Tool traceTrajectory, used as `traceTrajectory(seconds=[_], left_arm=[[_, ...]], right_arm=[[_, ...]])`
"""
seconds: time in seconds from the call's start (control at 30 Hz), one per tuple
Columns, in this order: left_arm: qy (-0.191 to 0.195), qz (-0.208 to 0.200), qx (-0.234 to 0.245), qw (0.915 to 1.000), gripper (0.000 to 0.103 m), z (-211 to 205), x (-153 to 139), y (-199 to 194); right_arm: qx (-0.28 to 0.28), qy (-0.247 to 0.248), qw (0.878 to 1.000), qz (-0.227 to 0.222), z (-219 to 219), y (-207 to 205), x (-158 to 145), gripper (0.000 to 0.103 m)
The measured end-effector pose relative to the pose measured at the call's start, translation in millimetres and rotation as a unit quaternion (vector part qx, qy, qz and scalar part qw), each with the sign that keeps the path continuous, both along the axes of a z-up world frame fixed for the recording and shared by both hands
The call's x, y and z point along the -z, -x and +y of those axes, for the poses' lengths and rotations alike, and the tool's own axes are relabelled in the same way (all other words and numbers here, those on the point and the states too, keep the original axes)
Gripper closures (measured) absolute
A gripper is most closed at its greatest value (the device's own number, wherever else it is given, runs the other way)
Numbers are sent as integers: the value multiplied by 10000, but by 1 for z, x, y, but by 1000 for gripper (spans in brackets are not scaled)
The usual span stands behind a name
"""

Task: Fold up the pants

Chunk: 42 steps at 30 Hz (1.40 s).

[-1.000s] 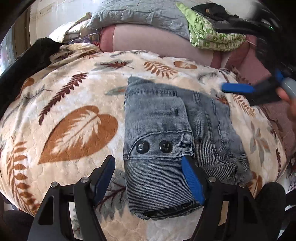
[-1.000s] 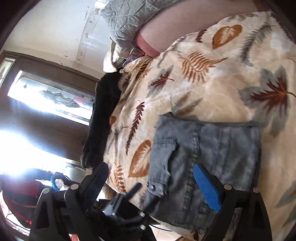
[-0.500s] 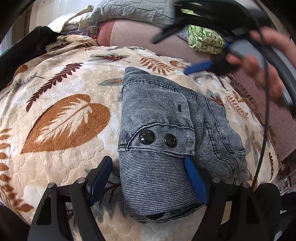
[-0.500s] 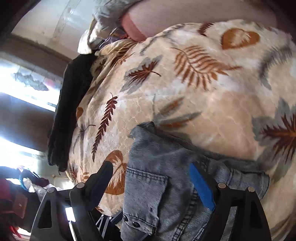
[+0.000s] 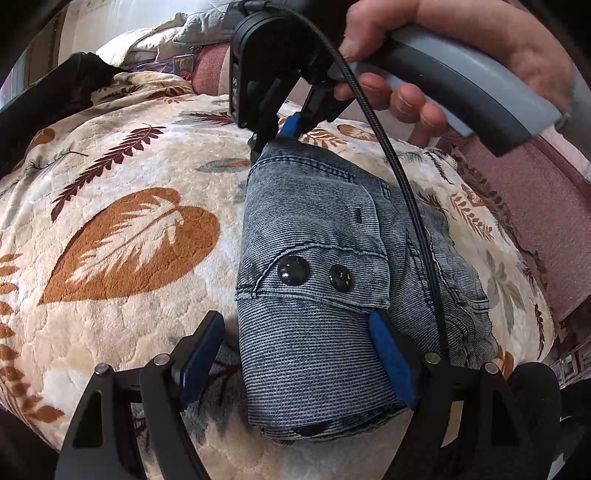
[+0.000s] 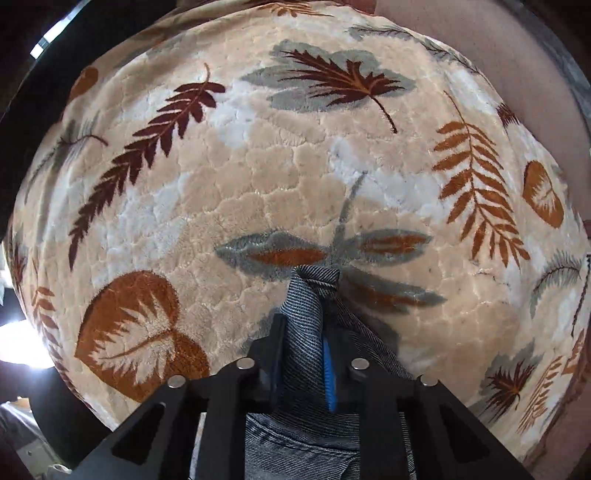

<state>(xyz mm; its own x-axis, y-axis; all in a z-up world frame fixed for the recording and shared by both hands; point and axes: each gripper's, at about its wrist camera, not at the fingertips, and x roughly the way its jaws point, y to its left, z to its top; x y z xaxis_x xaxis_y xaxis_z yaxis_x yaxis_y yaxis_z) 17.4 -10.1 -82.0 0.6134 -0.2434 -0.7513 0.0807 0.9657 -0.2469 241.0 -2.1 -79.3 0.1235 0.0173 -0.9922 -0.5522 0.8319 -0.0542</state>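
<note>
Cream fleece blanket w/ brown and grey leaf print (image 5: 122,206) is covering the bed. Folded grey-blue denim pants (image 5: 317,280) are lying on it, mid-frame, two black snap buttons (image 5: 293,270) facing up. Left gripper (image 5: 295,354) is hovering wide open, straddling the near folded end, pads not pressing. Right gripper (image 6: 304,354), pointing down, jaws just closing, is pinching the pants' far corner. A hand (image 5: 424,74) is holding its grey handle.

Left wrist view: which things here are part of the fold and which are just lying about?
In the job:
- jeans
- right gripper, shut on their far corner
- left gripper, open at the near end

Lying about:
- leaf-print blanket
- black garment
- grey quilt
</note>
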Motion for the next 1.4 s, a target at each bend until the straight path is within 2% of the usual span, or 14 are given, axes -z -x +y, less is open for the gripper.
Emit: traceTrajectory(seconds=[0.2,0.3,0.4,0.47,0.53,0.63,0.7,0.77,0.83,0.9,1.03,1.17,1.3,1.4], left_arm=[[-50,-21,-13,10000,22,-3,0,0],[-29,-15,-13,10000,22,-1,0,-2],[-62,-45,-17,10000,21,-2,0,0],[-89,-65,-31,9999,21,-3,0,1],[-64,-53,-47,10000,21,-2,0,1],[-91,-82,-55,9999,21,-3,0,2],[-104,-92,-68,9999,21,-3,0,3],[-142,-104,-84,9998,21,-4,-1,4],[-124,-98,-69,9999,21,-3,-2,5],[-113,-120,-50,9999,21,-1,-6,6],[-39,-84,-113,9999,21,4,-16,9],[-59,-124,-216,9997,21,8,-28,14],[-139,-102,-333,9993,21,10,-36,16],[-276,-63,-347,9990,21,9,-39,19]], right_arm=[[118,-210,9969,-751,-14,4,-14,92],[273,-445,9965,-648,-13,-5,1,92],[647,-844,9897,-958,-29,-4,-20,86],[981,-1165,9819,-1123,-48,0,-42,74],[1091,-1615,9774,-816,-54,8,-55,54],[1075,-2058,9723,-265,-68,33,-58,53],[1254,-2384,9629,143,-79,39,-40,53],[1584,-2168,9626,362,-91,38,-7,53],[1993,-2229,9533,424,-108,33,10,52],[2119,-2608,9412,348,-119,41,-4,52],[2030,-2963,9333,3,-143,78,-38,52],[2289,-3416,9115,-39,-188,123,-40,44],[2372,-2944,9253,302,-208,152,10,39],[2394,-3281,9137,144,-217,162,0,39]])
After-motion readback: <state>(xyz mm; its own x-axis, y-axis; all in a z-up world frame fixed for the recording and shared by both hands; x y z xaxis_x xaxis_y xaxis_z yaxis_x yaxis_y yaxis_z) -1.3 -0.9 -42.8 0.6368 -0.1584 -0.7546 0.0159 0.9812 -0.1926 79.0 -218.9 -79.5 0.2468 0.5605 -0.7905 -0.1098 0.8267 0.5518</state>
